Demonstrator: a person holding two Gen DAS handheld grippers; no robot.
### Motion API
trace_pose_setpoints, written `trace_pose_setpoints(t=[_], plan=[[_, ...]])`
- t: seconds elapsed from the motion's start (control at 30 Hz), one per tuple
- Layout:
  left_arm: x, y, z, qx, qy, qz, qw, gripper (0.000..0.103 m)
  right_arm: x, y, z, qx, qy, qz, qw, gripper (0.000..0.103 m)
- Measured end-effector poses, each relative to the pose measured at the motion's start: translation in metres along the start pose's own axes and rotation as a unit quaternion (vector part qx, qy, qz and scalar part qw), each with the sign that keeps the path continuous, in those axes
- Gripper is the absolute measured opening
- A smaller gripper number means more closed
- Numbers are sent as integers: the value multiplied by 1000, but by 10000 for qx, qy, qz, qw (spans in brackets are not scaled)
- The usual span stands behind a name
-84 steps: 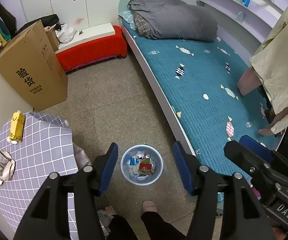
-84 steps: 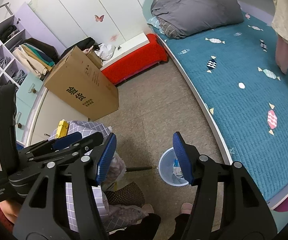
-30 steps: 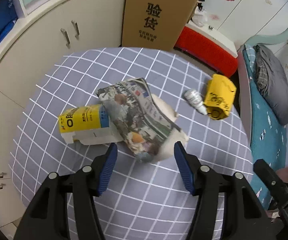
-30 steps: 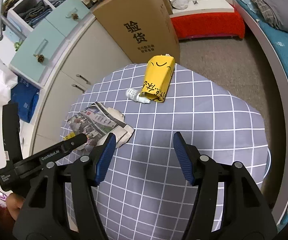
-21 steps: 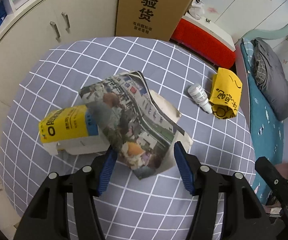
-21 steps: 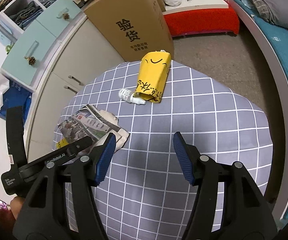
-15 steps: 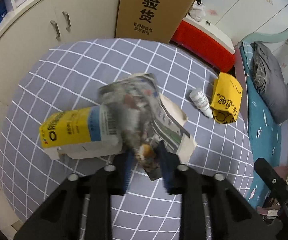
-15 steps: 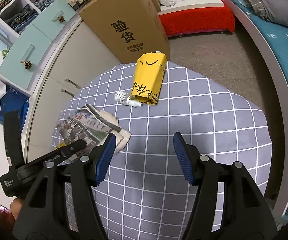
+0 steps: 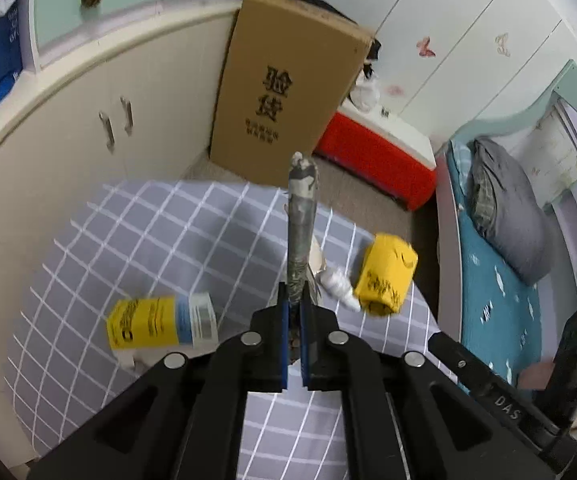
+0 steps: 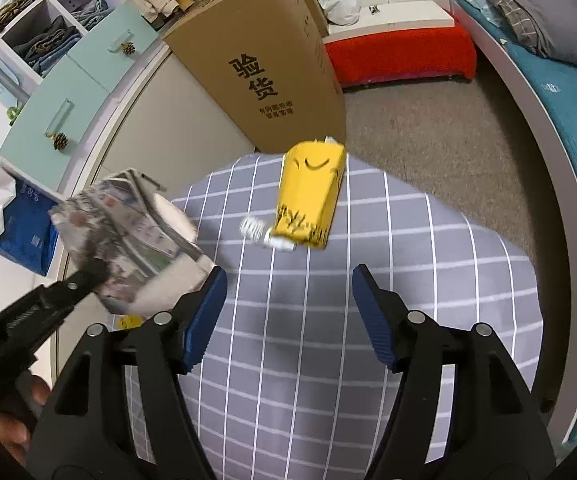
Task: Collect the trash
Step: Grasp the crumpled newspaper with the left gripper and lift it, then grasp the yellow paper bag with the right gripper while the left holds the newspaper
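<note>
Your left tool (image 9: 294, 312) is pinching the crumpled newspaper (image 9: 302, 216) edge-on, clear above the checked worktop (image 9: 160, 240), ready for binning, while your right tool (image 10: 288, 300), holding nothing, is spreading wider toward the yellow carton (image 10: 312, 196) and small bottle (image 10: 266, 234) lying beside it.

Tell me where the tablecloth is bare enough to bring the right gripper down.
The checked tablecloth lies bare under the right gripper, whose jaws are opening, and toward the bed-side edge. It is crowded at the far rim, where the yellow carton touches the small white bottle, and leftward, where the left gripper grips the newspaper.
</note>
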State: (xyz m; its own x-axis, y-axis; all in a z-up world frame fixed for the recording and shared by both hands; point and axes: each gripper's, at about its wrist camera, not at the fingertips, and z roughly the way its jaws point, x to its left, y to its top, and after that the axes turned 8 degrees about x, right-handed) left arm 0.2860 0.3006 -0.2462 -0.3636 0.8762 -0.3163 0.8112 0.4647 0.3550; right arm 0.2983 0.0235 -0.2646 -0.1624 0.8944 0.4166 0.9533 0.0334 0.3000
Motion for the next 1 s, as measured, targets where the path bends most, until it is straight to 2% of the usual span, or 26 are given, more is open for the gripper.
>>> trace_pose_setpoints(t=[0.2,0.37,0.6,0.63,0.67,0.8,1.0], plan=[[-10,19,24,43,282,-114,9995,4,-10,30,31,113,142,63,9998,66],[-23,29,48,131,517,49,9986,4,-14,54,56,280,224,54,9993,66],[-25,34,63,191,699,82,9973,4,-22,68,89,624,367,88,9973,65],[-26,33,63,186,725,95,9971,4,-23,67,91,669,398,104,9969,60],[-26,33,64,188,753,100,9969,4,-24,66,95,757,462,135,9960,44],[-28,31,57,153,810,104,9965,4,-26,61,91,860,612,92,9944,38],[-42,21,25,-136,756,237,9968,4,-27,49,53,584,673,57,9960,37]])
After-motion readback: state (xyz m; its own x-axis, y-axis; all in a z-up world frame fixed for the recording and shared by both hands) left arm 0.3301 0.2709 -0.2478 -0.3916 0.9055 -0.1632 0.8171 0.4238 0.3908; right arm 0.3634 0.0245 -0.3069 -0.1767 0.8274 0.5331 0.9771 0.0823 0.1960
